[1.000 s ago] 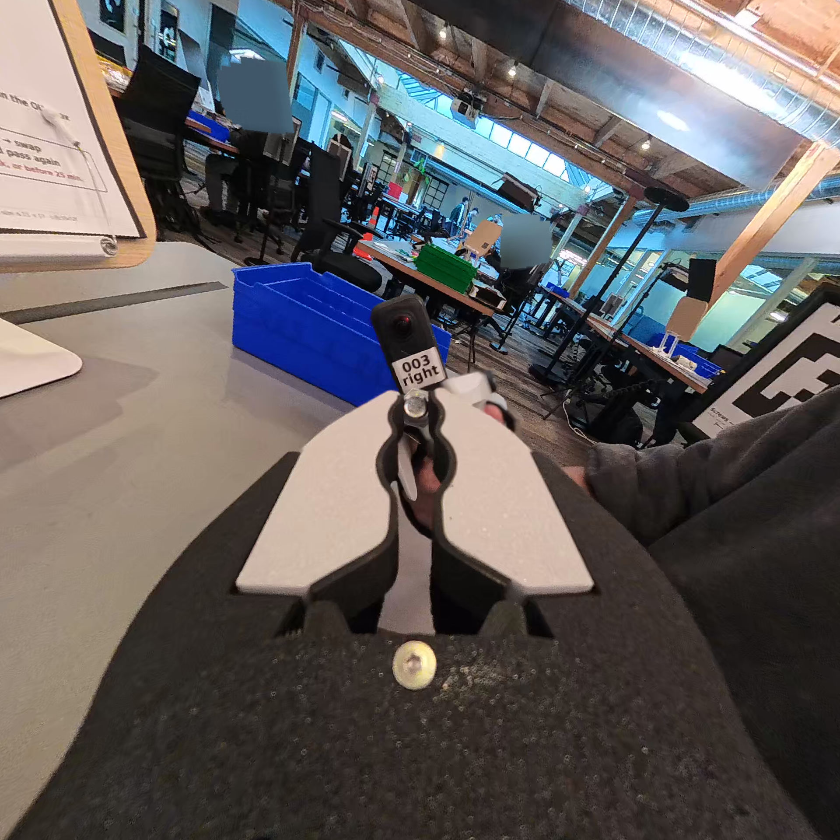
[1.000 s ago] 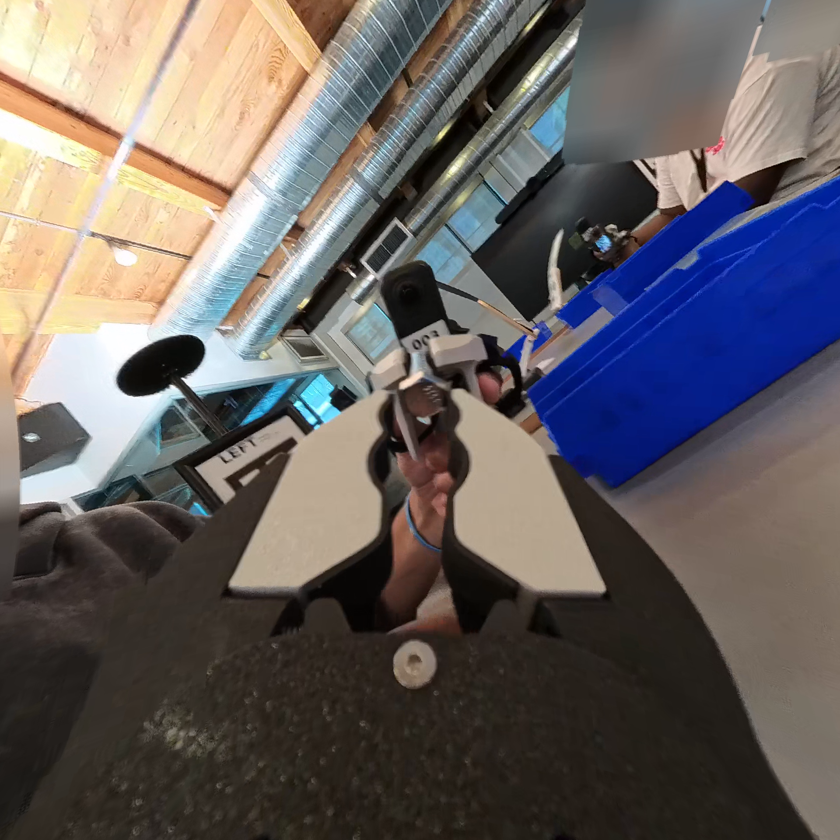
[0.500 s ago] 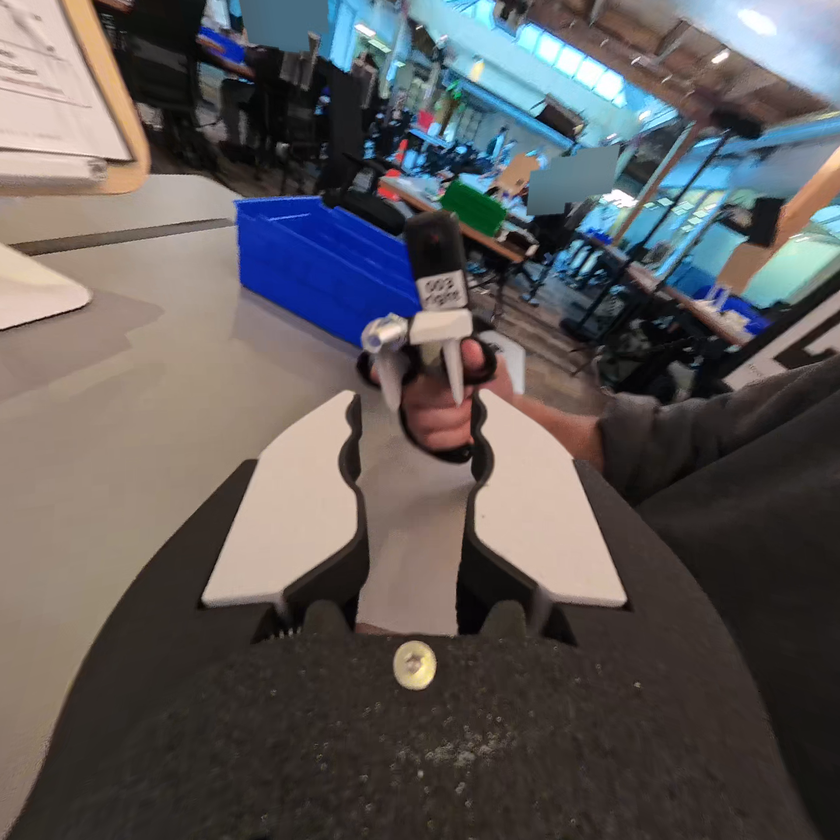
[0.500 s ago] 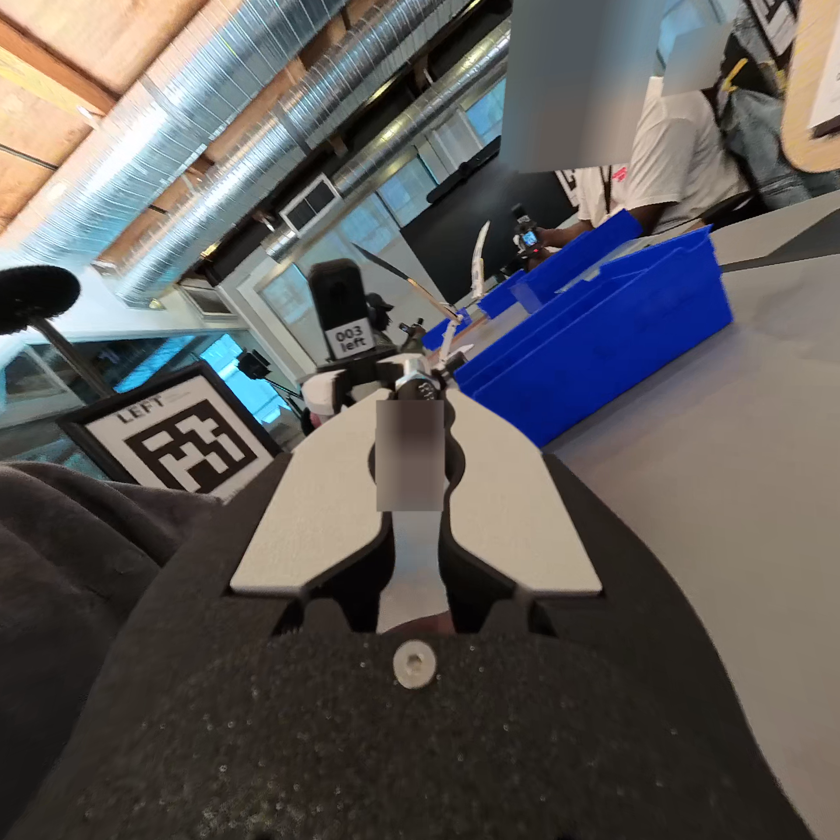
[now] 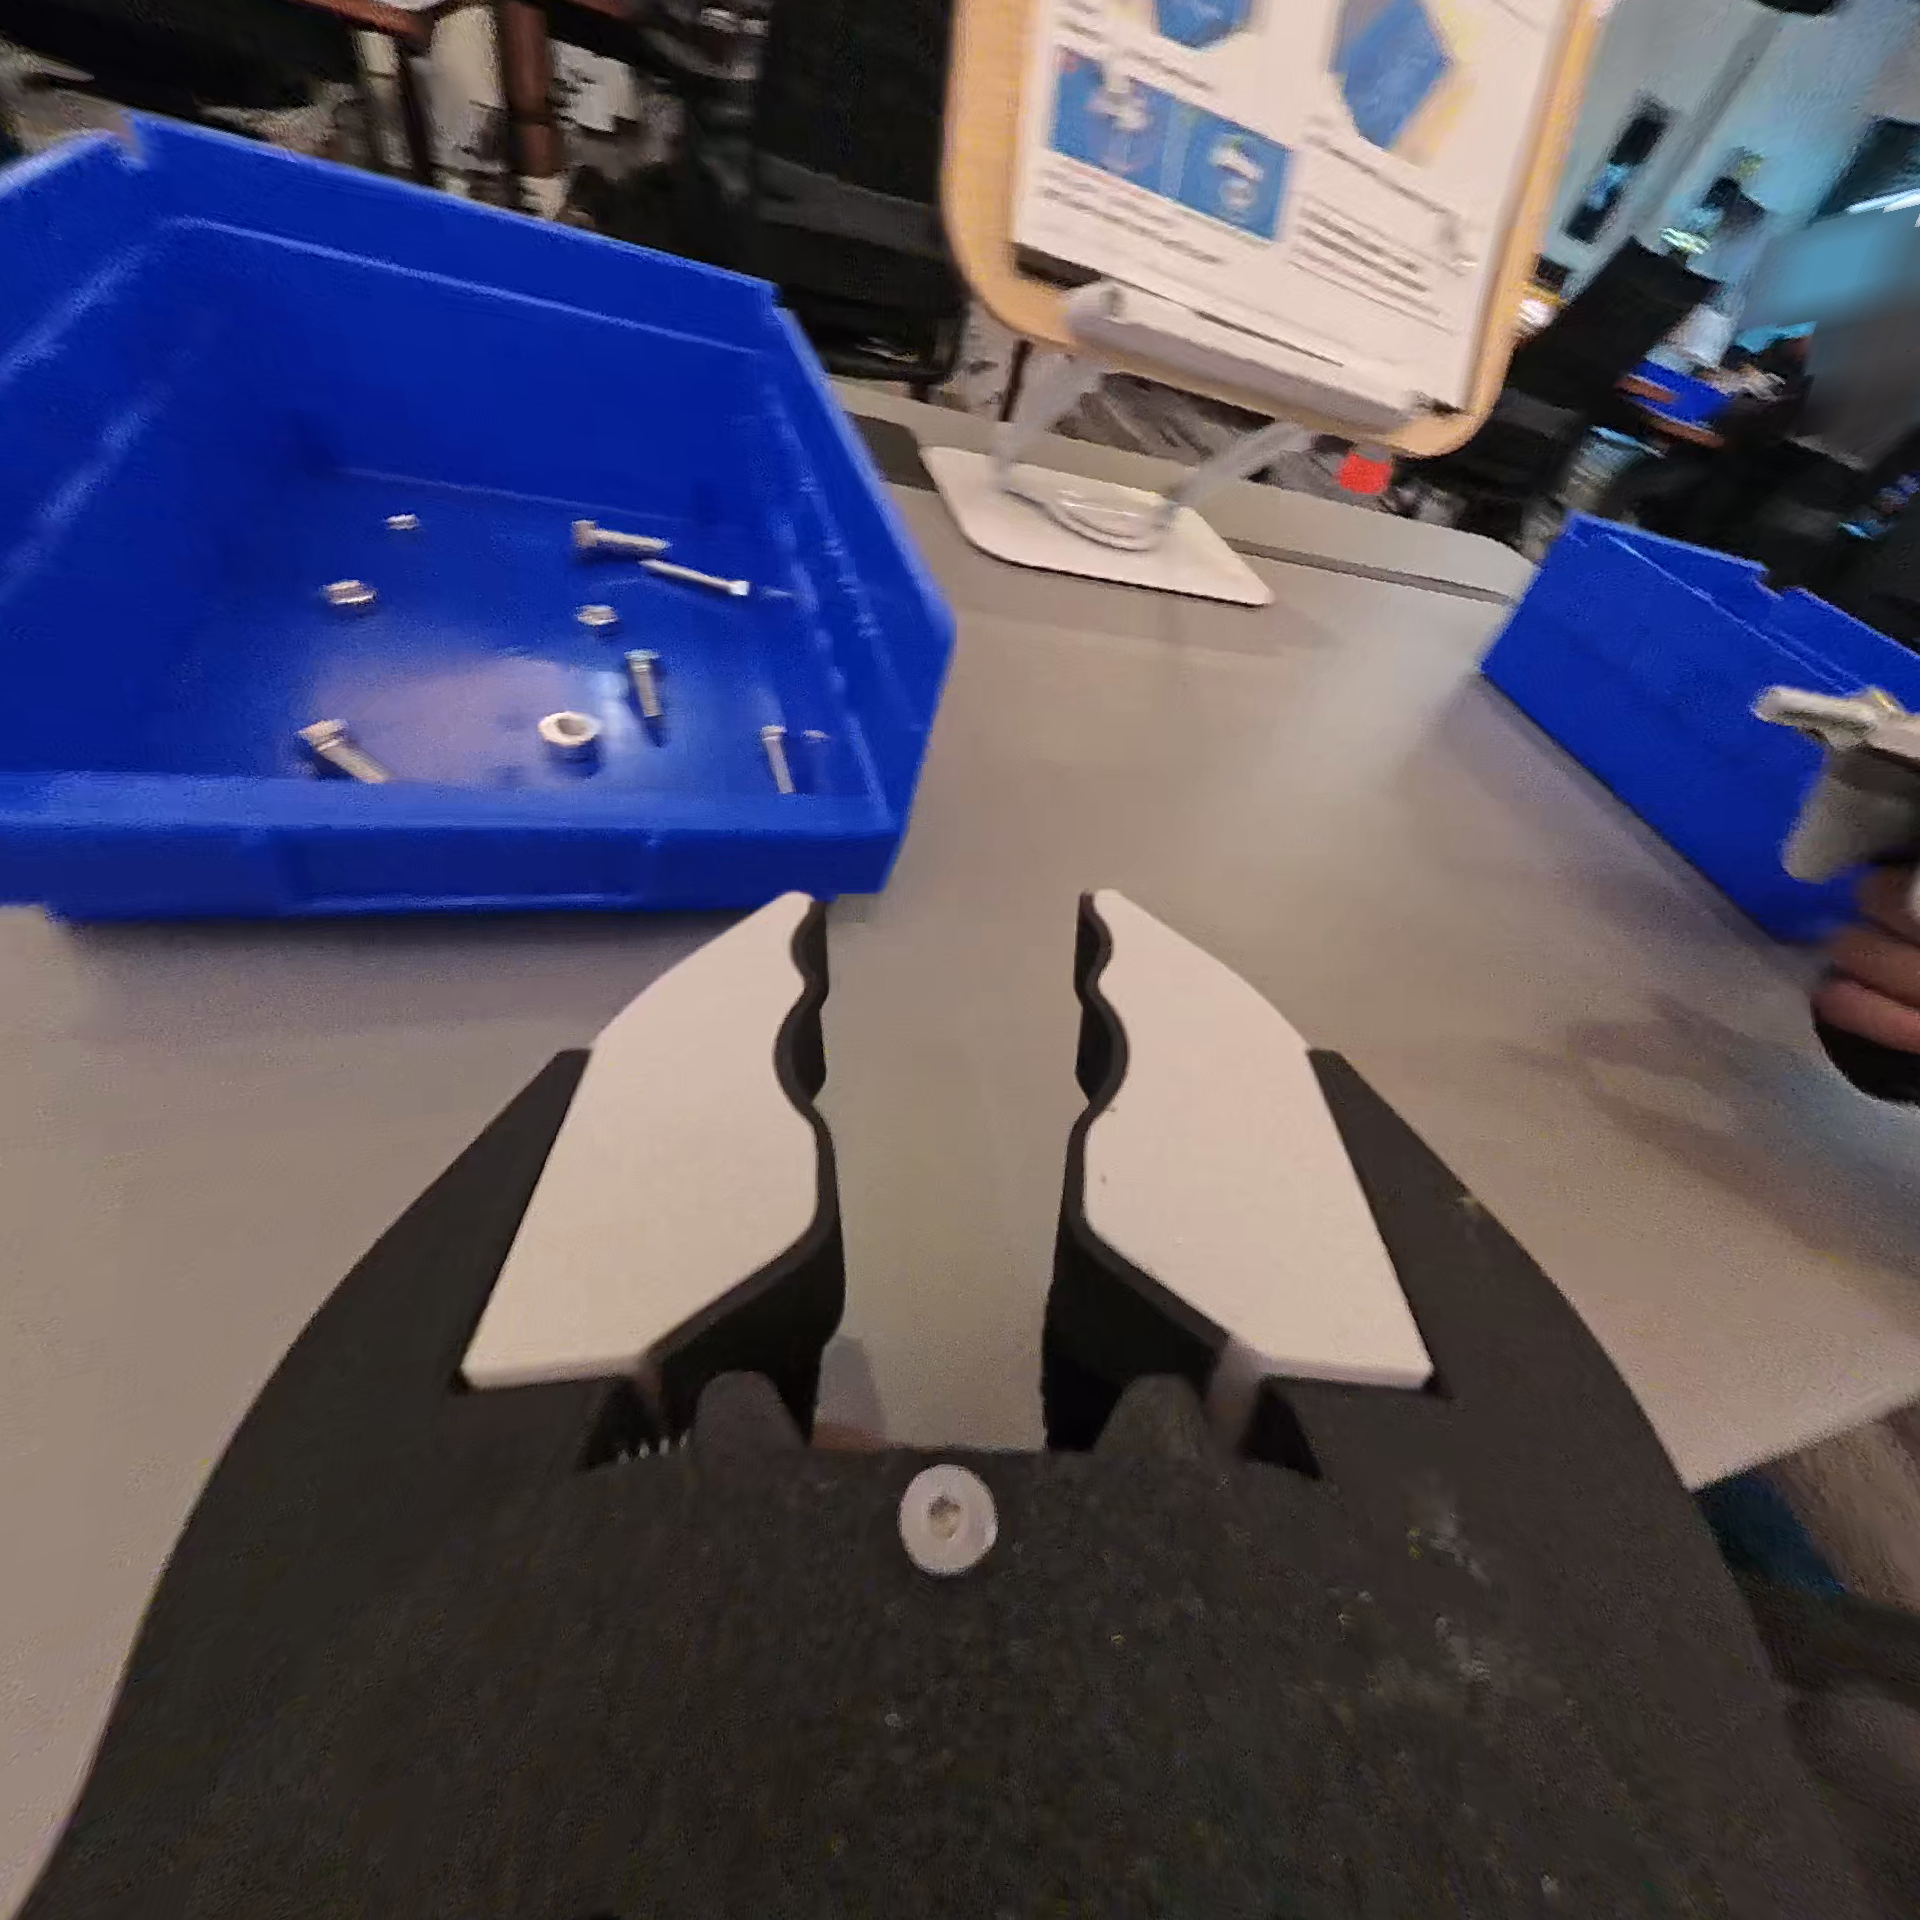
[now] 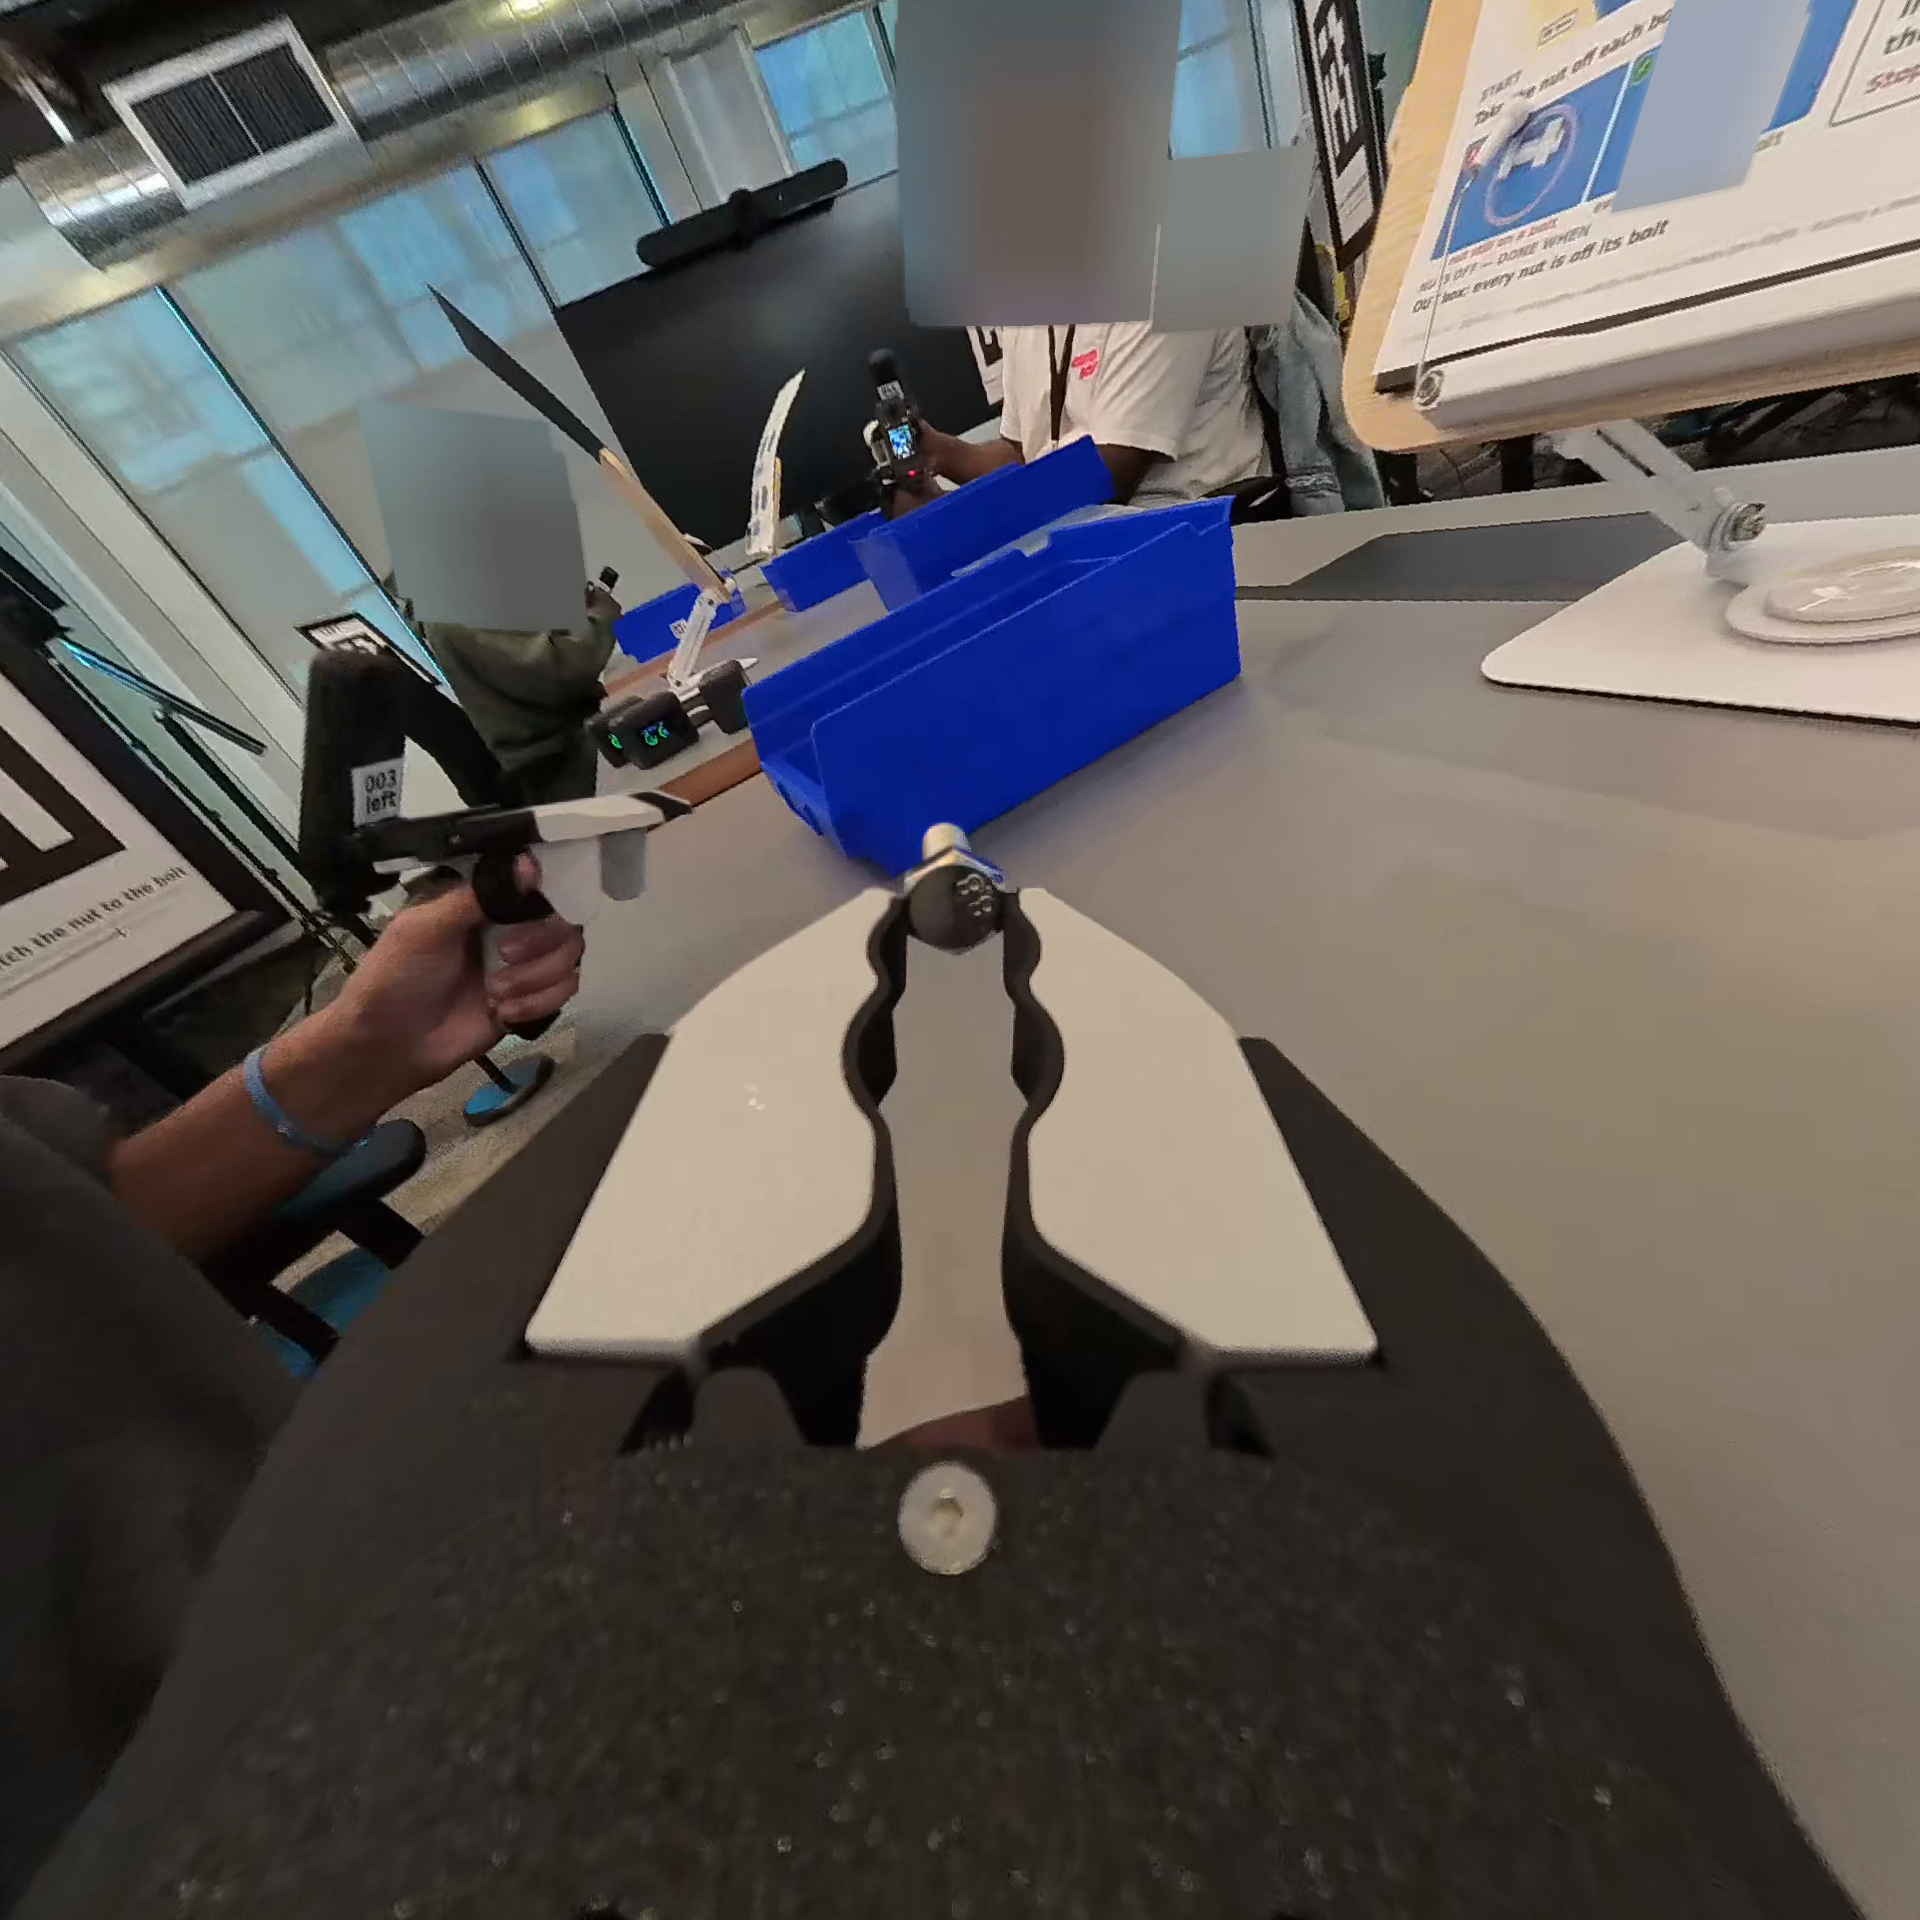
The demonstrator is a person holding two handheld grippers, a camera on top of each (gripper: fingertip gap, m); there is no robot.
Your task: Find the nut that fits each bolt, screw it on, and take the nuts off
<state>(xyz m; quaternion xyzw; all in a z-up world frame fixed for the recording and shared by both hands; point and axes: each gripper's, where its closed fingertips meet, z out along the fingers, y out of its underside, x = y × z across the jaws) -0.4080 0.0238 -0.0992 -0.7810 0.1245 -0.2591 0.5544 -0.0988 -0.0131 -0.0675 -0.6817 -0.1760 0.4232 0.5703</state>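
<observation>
My left gripper [image 5: 951,914] is open and empty, low over the grey table [image 5: 1195,790]. It points past the right corner of a blue bin [image 5: 862,582] that holds several loose bolts and nuts, among them a large nut [image 5: 569,734]. My right gripper [image 6: 954,909] is shut on a bolt [image 6: 948,899]. The bolt's dark round head faces the camera and its silver shank points away. I cannot tell whether a nut sits on it. The left gripper also shows in the right wrist view [image 6: 623,816], off to the left, held by a hand.
A second blue bin [image 5: 1662,717] stands on the right of the table. A clipboard on a white stand [image 5: 1112,520] stands at the back. The right gripper [image 5: 1849,790] shows at the right edge. Other people sit at tables behind. Spacing between my two grippers at the tips: around 30 cm.
The grippers faced each other at the bolt. My left gripper has opened, let go and swung down towards the bin of parts. My right gripper has kept the bolt and tilted down towards the table.
</observation>
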